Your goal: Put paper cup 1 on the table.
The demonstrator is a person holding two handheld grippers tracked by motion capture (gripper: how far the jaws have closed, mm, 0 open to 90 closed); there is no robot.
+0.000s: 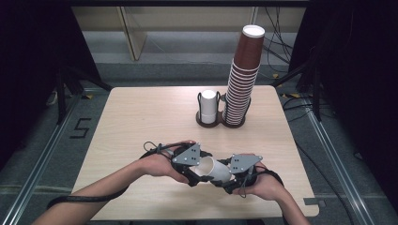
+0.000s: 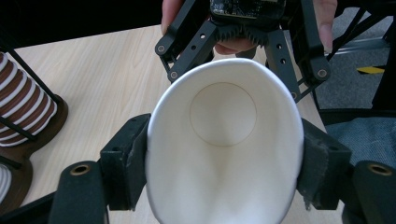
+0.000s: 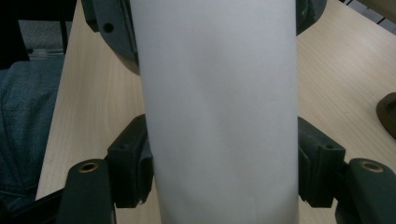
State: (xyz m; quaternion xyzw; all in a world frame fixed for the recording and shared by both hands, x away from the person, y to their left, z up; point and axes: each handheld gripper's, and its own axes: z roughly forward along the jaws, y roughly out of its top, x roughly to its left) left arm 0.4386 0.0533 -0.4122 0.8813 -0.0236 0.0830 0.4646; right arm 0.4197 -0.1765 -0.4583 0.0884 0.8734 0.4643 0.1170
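White paper cup (image 1: 215,169) | sideways between both | left hand-held gripper (image 1: 193,174) clamps rim end | right hand-held gripper (image 1: 228,183) clamps base end

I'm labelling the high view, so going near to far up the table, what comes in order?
White cup held sideways between the left gripper and right gripper → two-slot holder with upturned white cups and the tall brown cup stack.

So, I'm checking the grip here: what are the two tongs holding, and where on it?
Both hold one white paper cup: the left tongs pinch it near the rim, the right tongs clamp its sides nearer the base.
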